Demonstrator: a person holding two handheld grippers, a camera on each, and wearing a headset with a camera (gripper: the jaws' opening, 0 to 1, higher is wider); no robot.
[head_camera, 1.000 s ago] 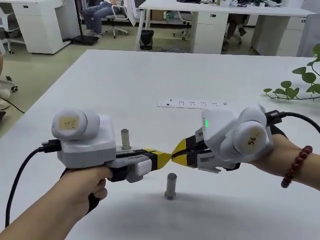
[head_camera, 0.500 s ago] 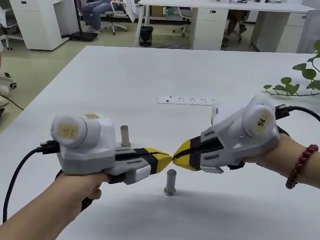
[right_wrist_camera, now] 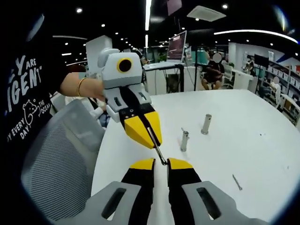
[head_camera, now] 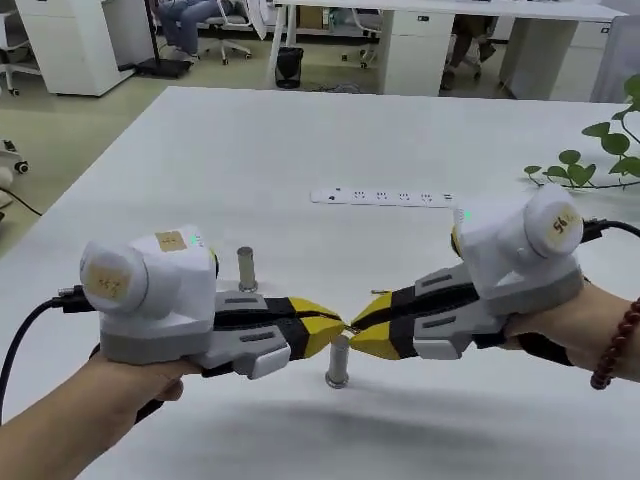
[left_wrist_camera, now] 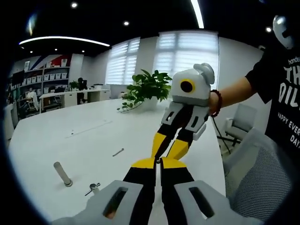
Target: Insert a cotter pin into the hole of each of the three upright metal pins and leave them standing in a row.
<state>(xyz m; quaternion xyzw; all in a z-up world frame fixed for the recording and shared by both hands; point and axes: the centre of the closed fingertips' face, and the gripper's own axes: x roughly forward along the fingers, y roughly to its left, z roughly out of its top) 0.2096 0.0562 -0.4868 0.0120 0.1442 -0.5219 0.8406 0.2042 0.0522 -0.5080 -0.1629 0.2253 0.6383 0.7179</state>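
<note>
Midair, a cotter pin (right_wrist_camera: 157,143) spans two grippers meeting tip to tip just above the near metal pin (head_camera: 338,362). The left gripper (left_wrist_camera: 159,161) is clamped on it. Whether the right gripper (right_wrist_camera: 161,164) grips its end is unclear. A far metal pin (head_camera: 246,270) stands behind on the table (head_camera: 250,150).

You are lowering both grippers. Meeting tips of left gripper (head_camera: 336,322) and right gripper (head_camera: 353,330) are coming down from clear above near metal pin (head_camera: 337,370); its top is now sitting just under tips. You are levelling right gripper, its body rolling flatter and nose pointing straighter at left one. Left gripper is rolling slightly, its top label turning up. Cotter pin (right_wrist_camera: 158,149) between tips is descending with them.
</note>
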